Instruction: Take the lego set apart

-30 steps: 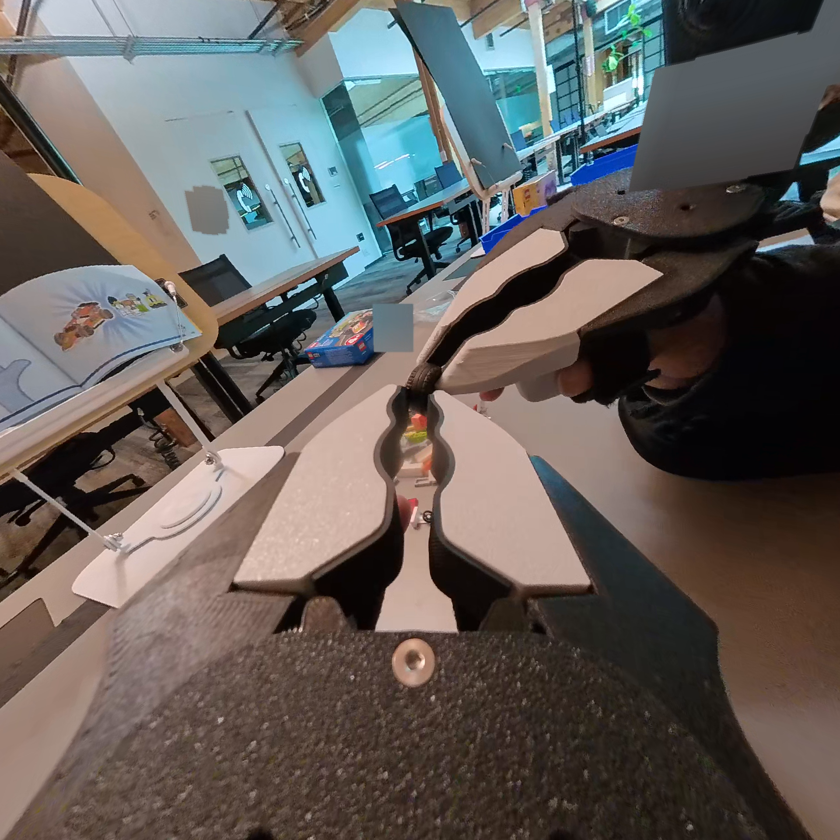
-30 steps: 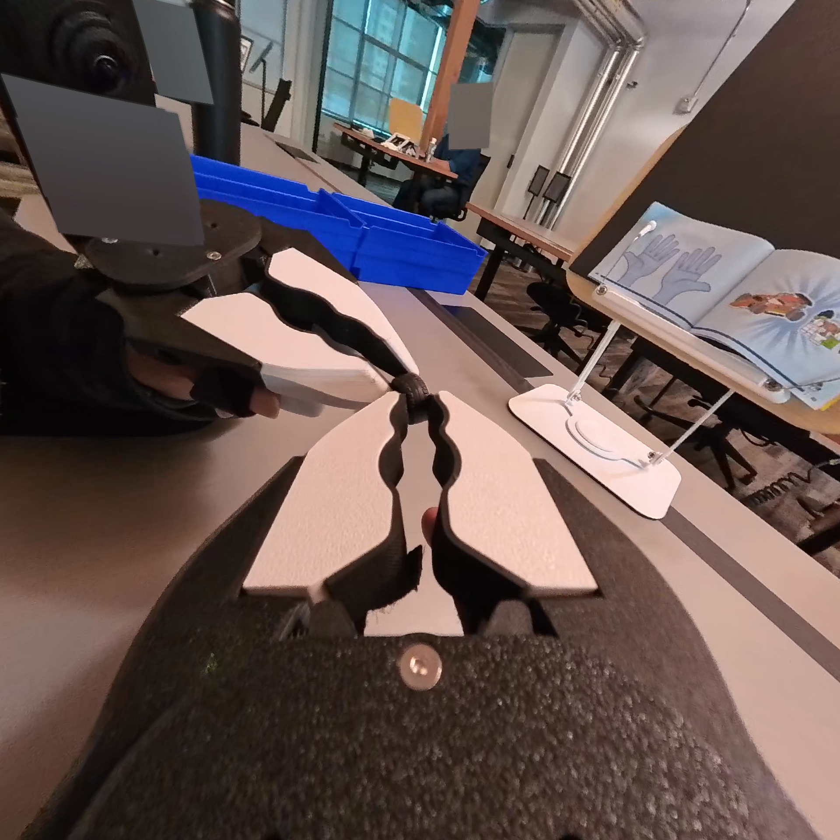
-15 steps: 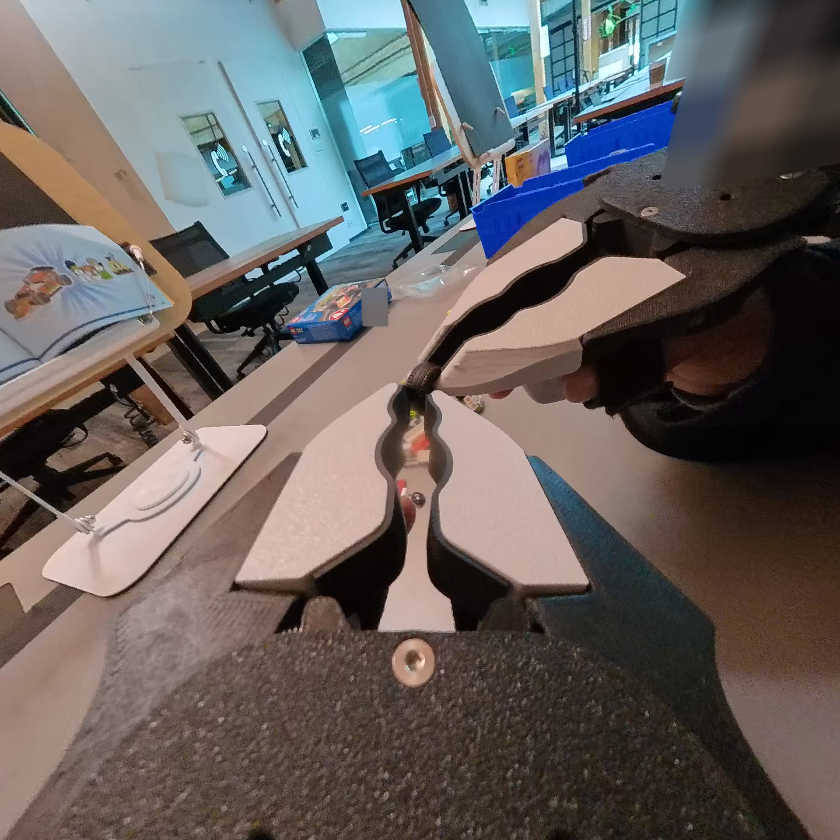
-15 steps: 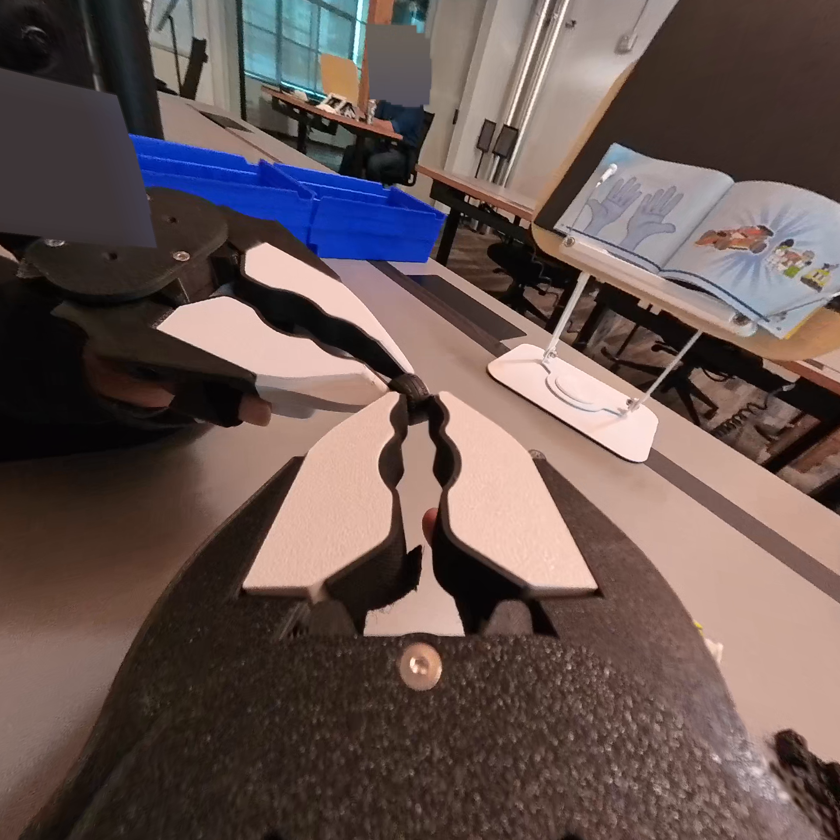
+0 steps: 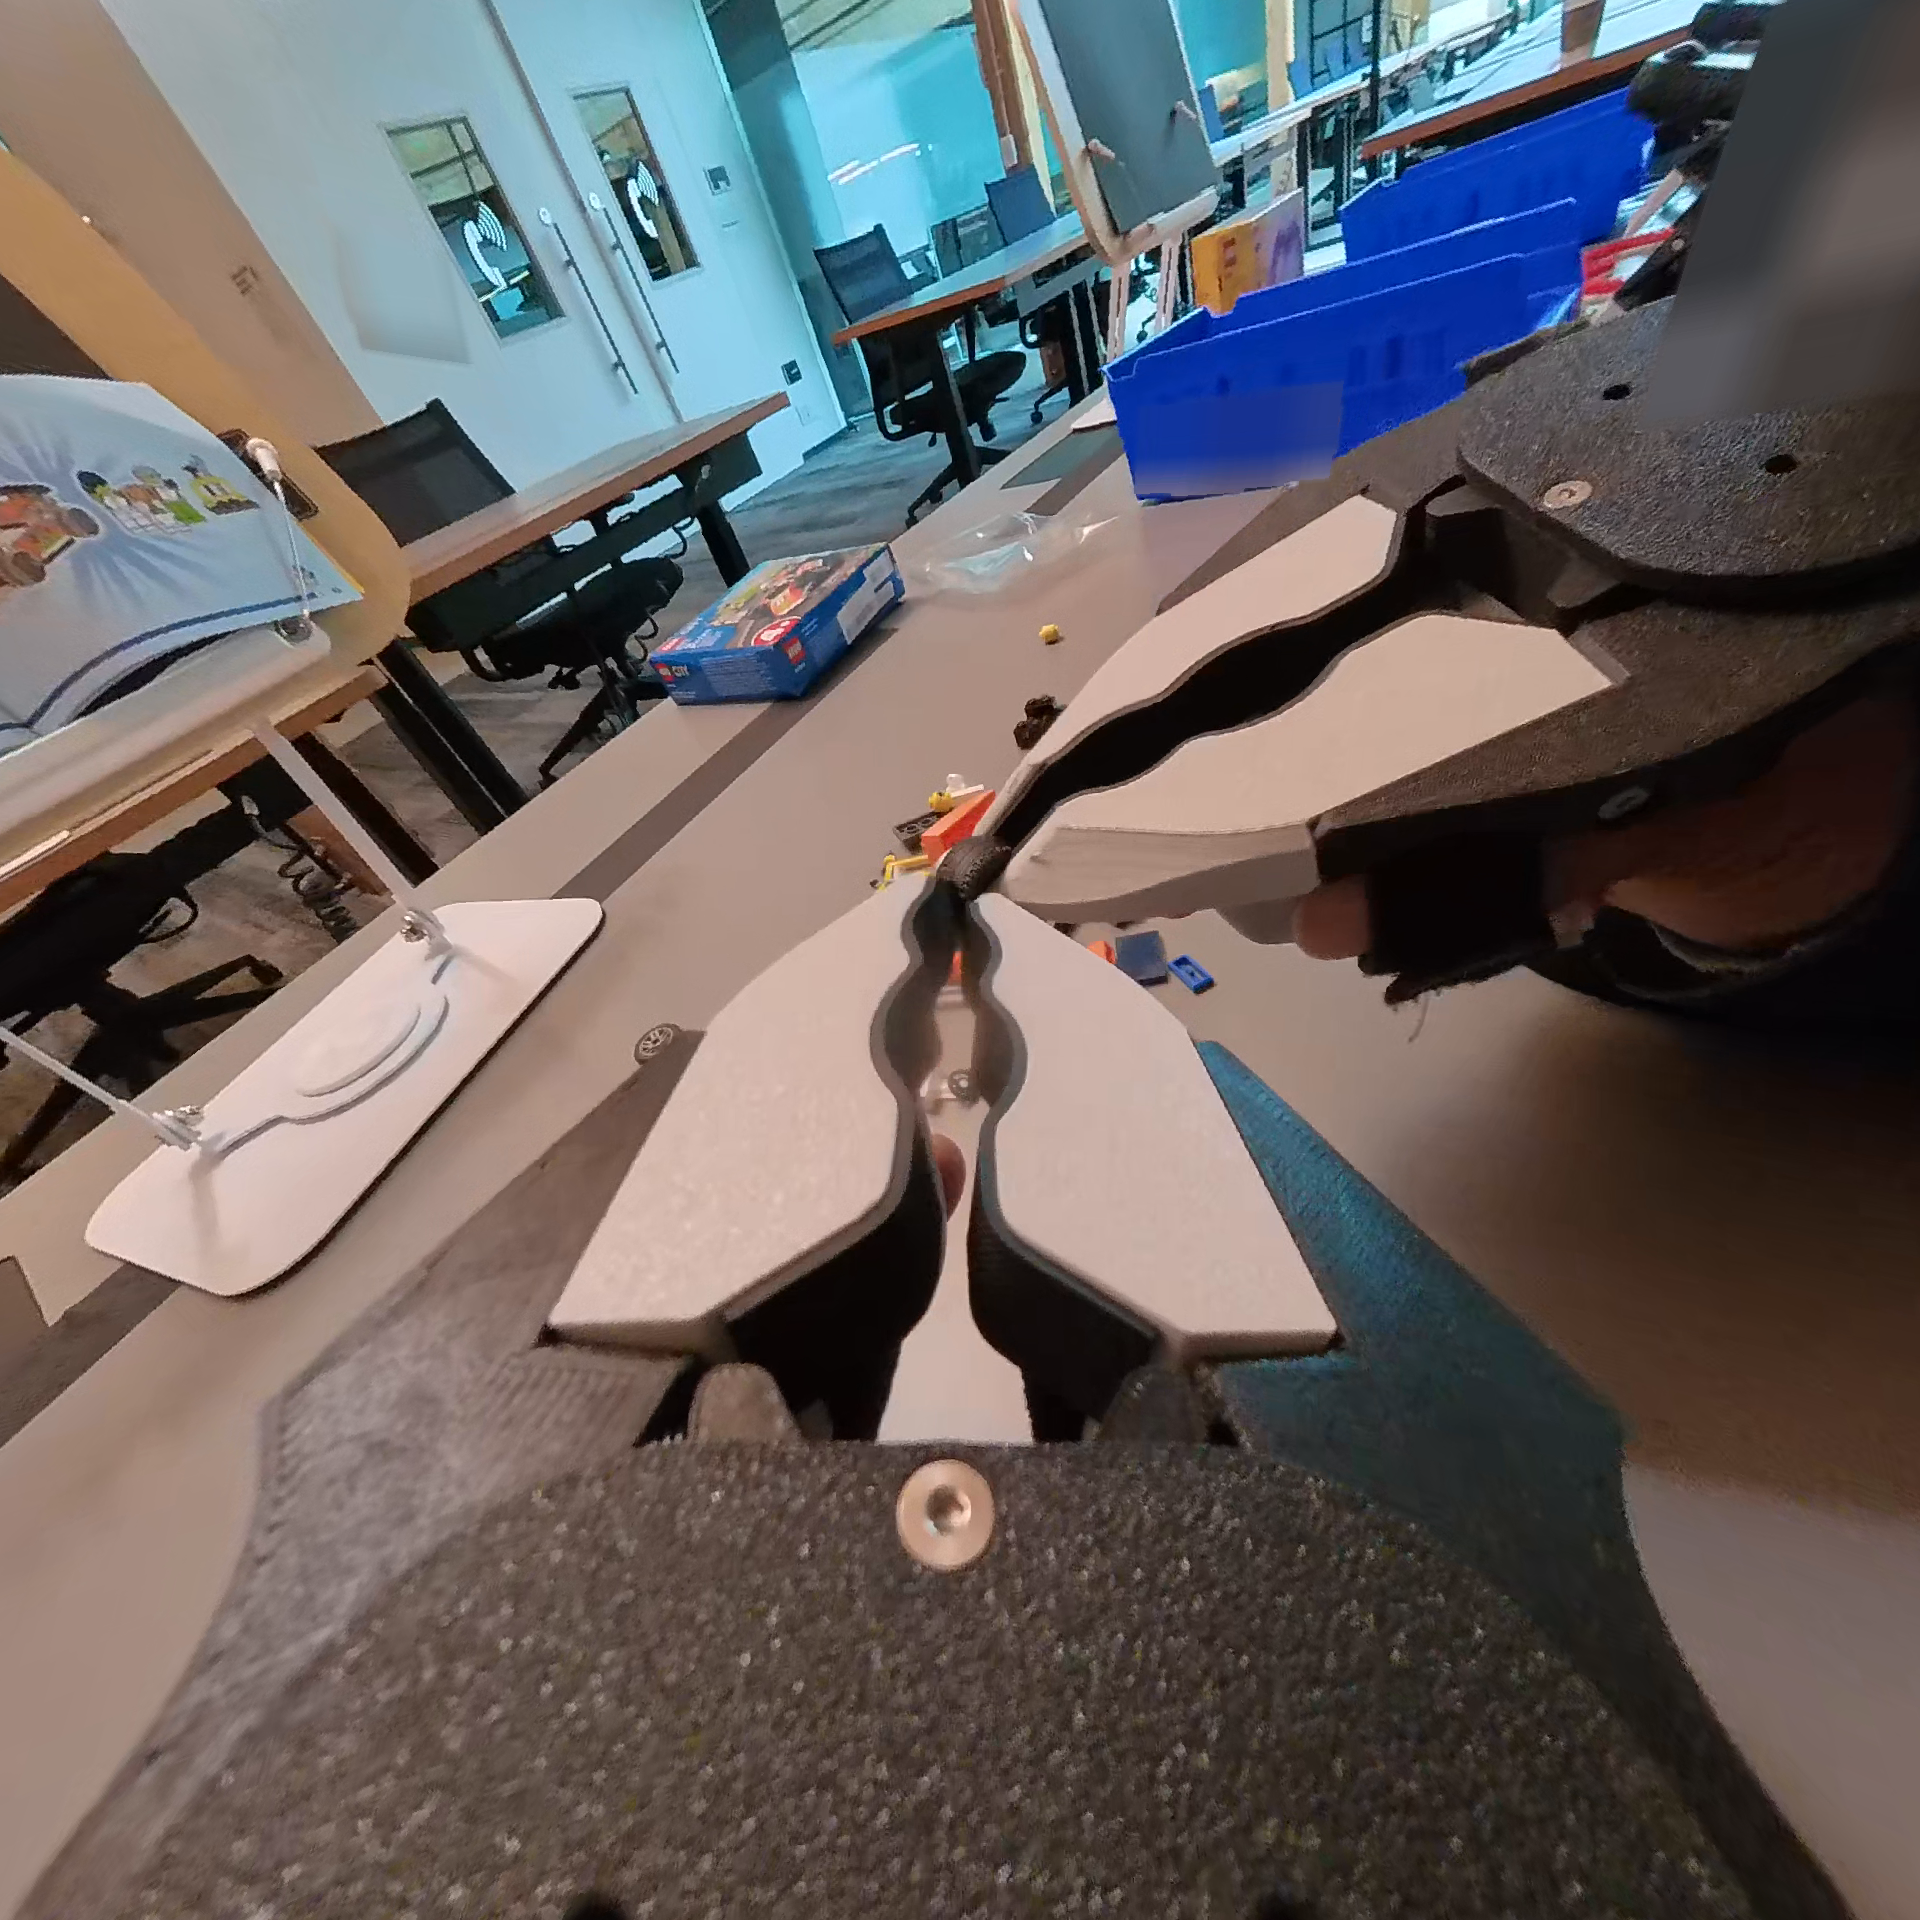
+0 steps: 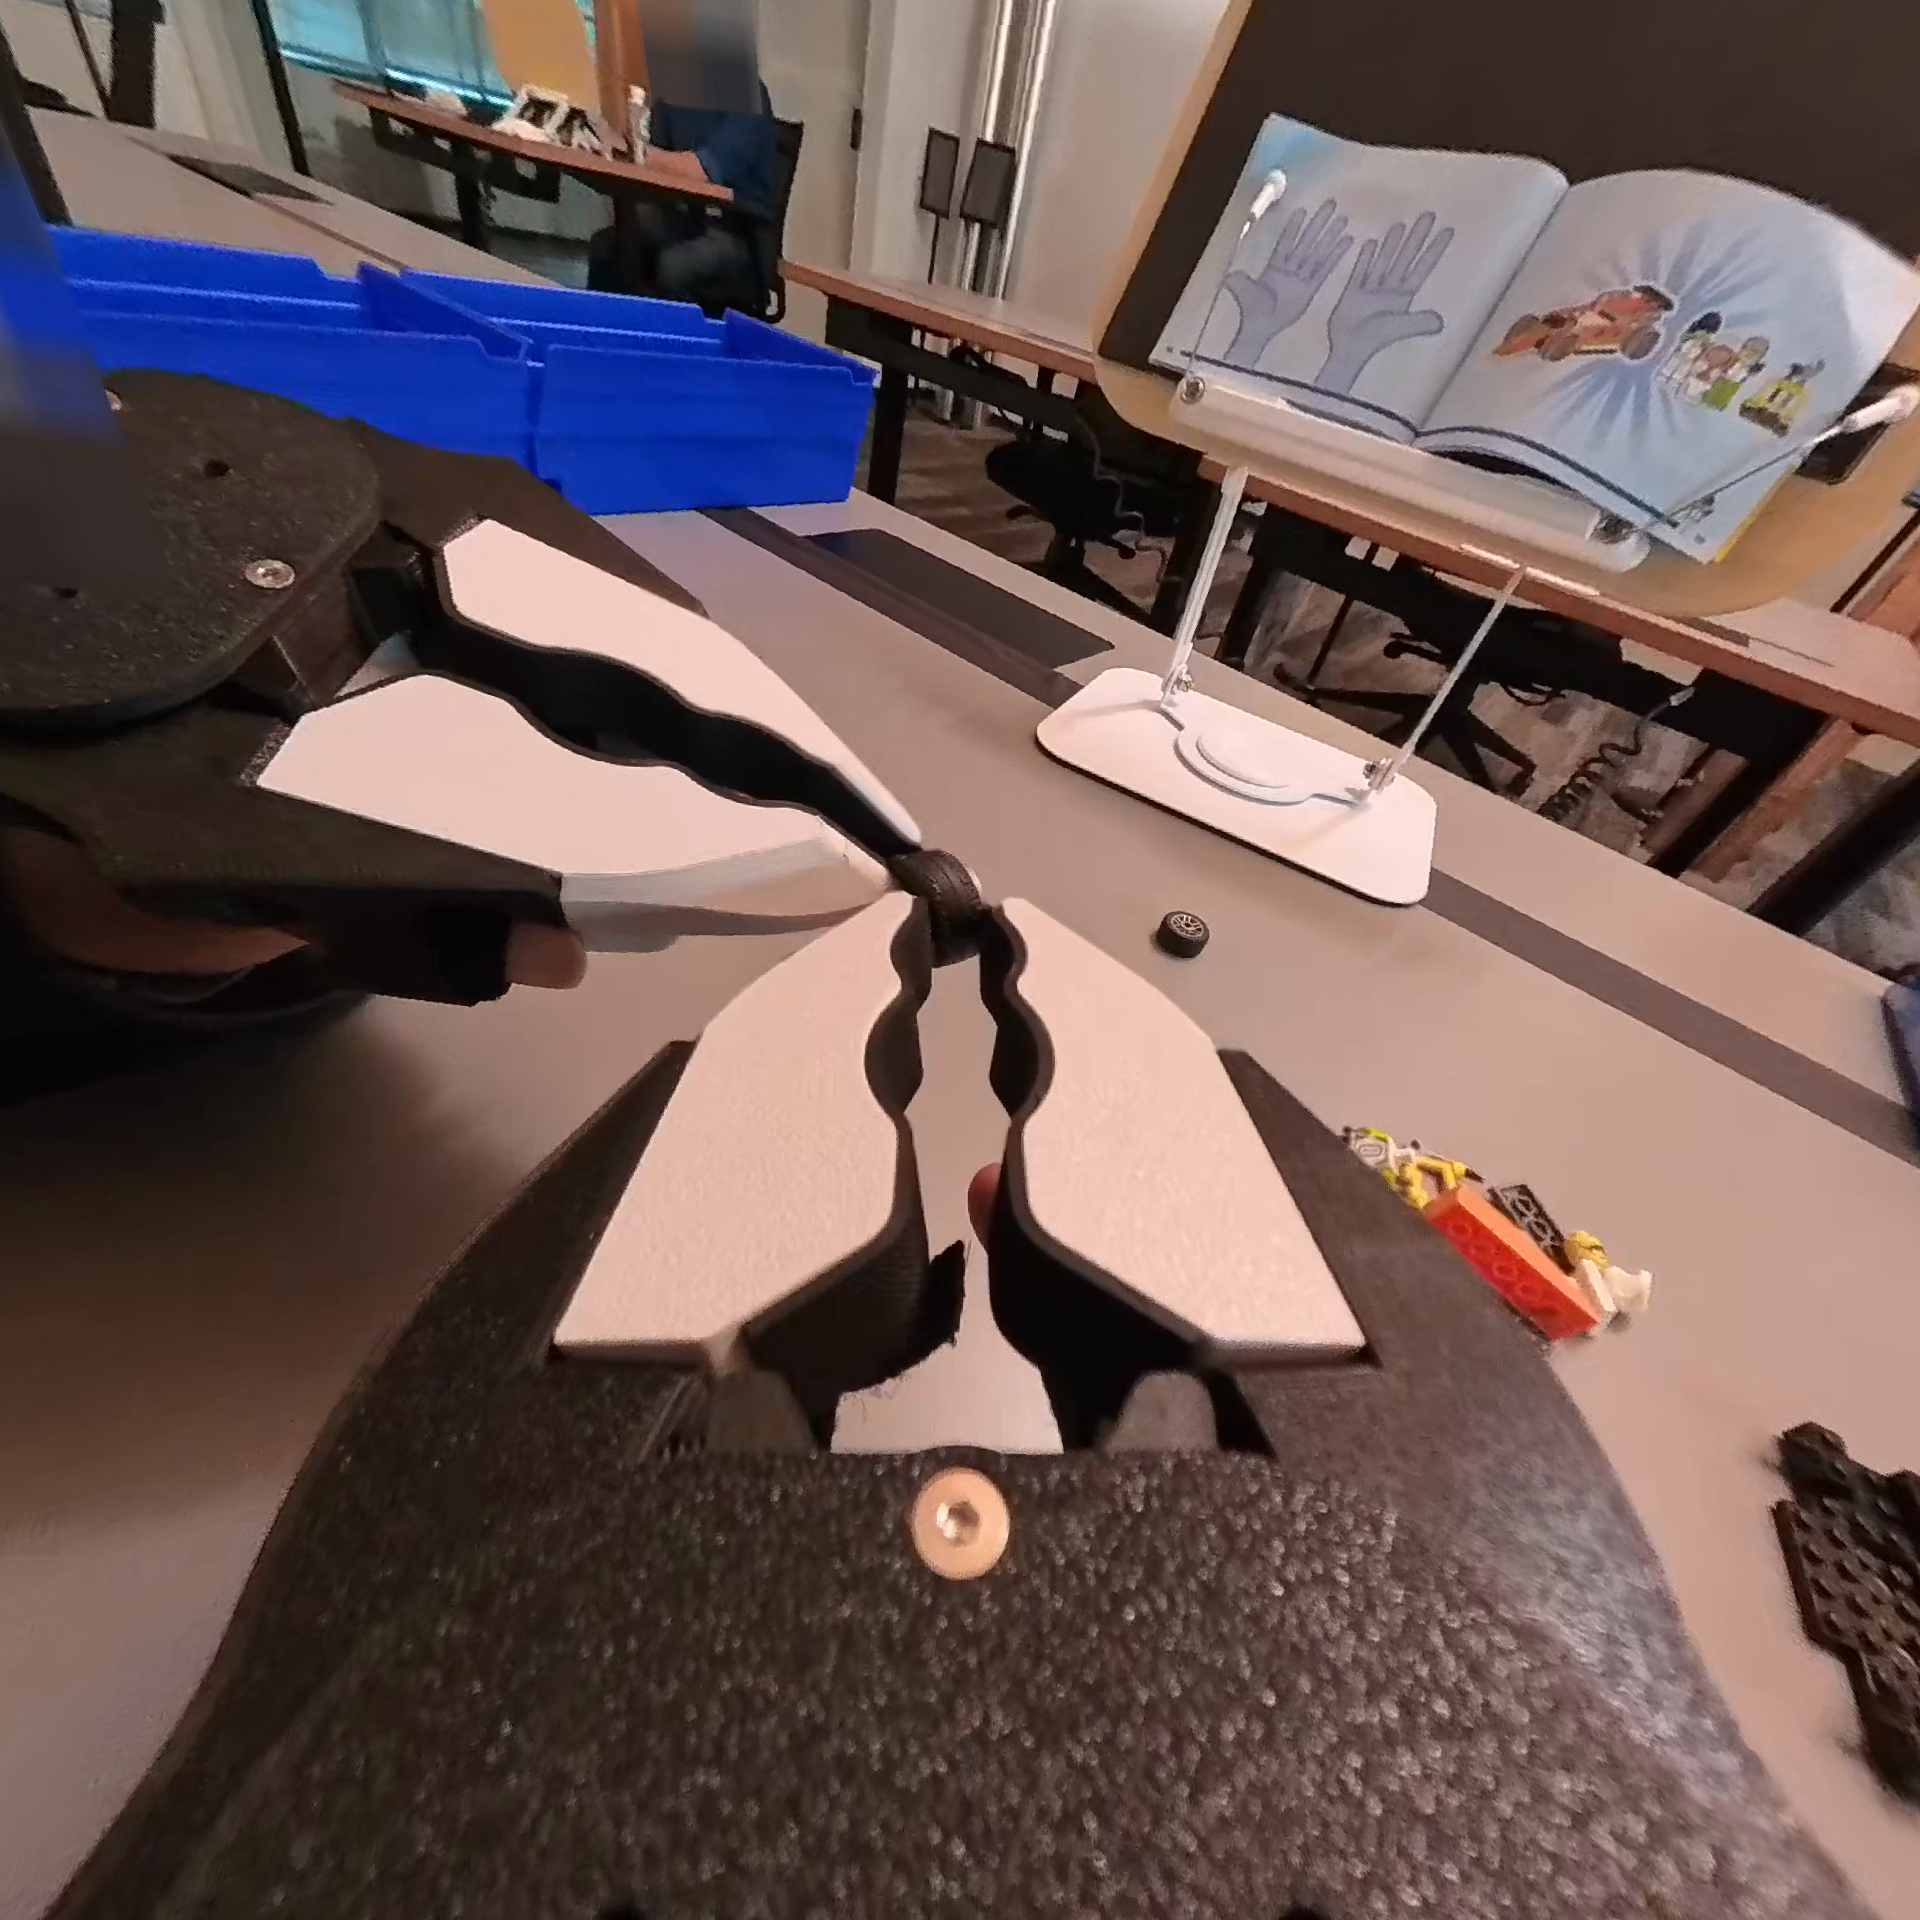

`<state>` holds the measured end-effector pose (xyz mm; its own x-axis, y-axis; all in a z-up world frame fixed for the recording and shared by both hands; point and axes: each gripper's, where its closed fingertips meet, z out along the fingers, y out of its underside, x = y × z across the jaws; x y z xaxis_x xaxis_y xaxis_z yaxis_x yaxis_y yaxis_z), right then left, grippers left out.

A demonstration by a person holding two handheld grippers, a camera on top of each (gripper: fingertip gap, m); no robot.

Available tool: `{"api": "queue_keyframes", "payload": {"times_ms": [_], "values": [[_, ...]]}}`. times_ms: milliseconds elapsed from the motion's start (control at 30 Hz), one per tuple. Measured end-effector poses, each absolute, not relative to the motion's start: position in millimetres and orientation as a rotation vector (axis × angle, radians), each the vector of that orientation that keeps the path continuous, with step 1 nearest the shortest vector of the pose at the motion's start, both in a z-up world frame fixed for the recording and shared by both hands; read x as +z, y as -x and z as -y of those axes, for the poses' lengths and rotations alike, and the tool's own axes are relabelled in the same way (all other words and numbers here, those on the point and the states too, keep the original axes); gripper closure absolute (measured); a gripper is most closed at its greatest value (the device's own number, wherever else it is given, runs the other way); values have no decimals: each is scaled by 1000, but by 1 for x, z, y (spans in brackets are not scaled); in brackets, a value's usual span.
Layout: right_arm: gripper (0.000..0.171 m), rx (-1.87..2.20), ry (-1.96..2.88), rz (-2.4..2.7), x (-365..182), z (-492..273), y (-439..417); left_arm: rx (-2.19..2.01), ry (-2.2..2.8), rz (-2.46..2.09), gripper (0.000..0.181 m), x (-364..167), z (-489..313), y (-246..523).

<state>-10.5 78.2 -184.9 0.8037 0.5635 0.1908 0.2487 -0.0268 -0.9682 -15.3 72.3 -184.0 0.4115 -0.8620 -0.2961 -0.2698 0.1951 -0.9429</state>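
A small black tyre (image 6: pixel 948 894) is held in the air between the two grippers, above the grey table (image 6: pixel 1351 1018). My right gripper (image 6: pixel 951 940) is shut on it, with a fingertip on each side. The tyre also shows in the left wrist view (image 5: pixel 971 868), at the right gripper's (image 5: pixel 995 854) tips. My left gripper (image 5: pixel 948 912) has its fingertips closed together, and they rest against the tyre's side. In the right wrist view the left gripper (image 6: pixel 888 871) comes in from the left. A loose wheel (image 6: pixel 1181 928) lies on the table beyond them.
An orange brick (image 6: pixel 1507 1262) with small figure parts and a black plate (image 6: pixel 1860 1590) lie to my right. Blue pieces (image 5: pixel 1148 956) lie under the right gripper. A booklet stand (image 6: pixel 1247 779), blue bins (image 6: pixel 623 405) and a blue box (image 5: pixel 779 634) stand farther off. My two grippers' fingertips are within a few centimetres of each other. Left tips and right tips are each some 20 cm from the loose wheel (image 6: pixel 1181 928).
My left jaws have closed from a narrow gap to shut beside the tyre. Both grippers have turned together, and the right one has kept its hold on the tyre.
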Motion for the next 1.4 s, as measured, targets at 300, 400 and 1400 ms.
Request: {"api": "queue_keyframes", "payload": {"times_ms": [300, 400, 1400], "values": [[162, 342, 1634, 584, -180, -85, -5, -661, 1297, -1155, 181, -179, -64, 9], [162, 440, 1647, 576, -183, -82, -4, -807, 1383, -1071, 169, -175, -77, 16], [135, 885, 1704, 985, -187, -56, 28, -795, 1264, -1230, 181, -177, -64, 17]]}}
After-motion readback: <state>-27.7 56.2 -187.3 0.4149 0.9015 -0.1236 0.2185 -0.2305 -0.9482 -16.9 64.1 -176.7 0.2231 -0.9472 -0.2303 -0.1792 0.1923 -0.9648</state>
